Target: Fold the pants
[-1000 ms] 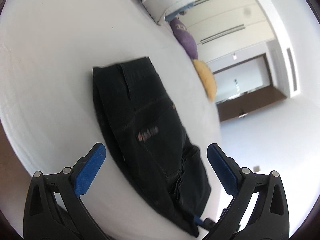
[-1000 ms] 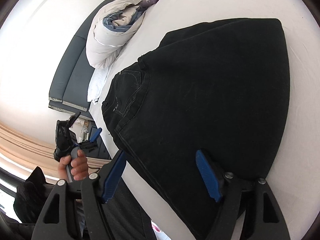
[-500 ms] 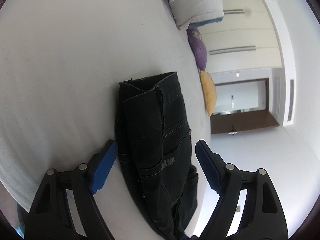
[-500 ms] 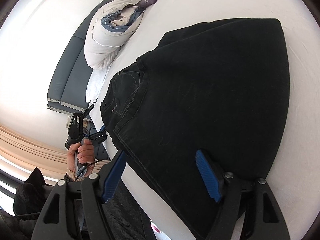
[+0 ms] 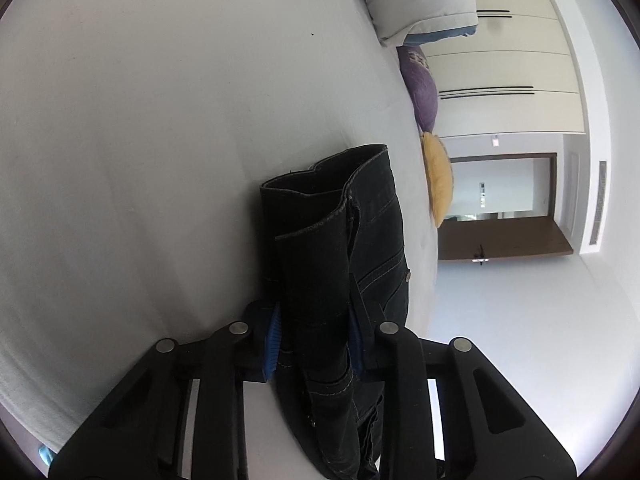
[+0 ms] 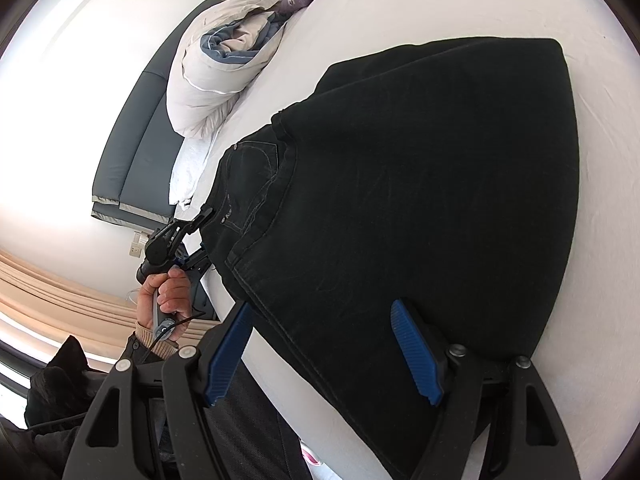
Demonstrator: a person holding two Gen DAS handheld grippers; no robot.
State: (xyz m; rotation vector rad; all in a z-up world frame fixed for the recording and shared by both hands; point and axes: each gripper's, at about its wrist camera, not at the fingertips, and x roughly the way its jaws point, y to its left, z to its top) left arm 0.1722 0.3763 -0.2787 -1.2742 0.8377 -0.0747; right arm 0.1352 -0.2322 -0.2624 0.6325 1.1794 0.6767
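Note:
Black denim pants [image 6: 420,184] lie folded on a white bed [image 6: 440,12]. In the left wrist view my left gripper [image 5: 314,332] is shut on the waistband end of the pants [image 5: 332,248], blue pads pressed on both sides. In the right wrist view the left gripper [image 6: 200,236] shows at the waist corner, held by a hand. My right gripper [image 6: 332,344] is open, its blue fingers [image 6: 416,352] spread over the near edge of the folded legs, not closed on the cloth.
A rolled white and blue duvet [image 6: 216,68] and a purple cushion [image 5: 420,84] lie at the head of the bed, with a yellow cushion [image 5: 440,180] beside it. A grey headboard [image 6: 136,136] stands behind. The bed edge [image 6: 280,384] runs under my right gripper.
My left gripper moved in to the waistband and closed on it; it was open before. My right gripper has stayed open over the pants' near edge.

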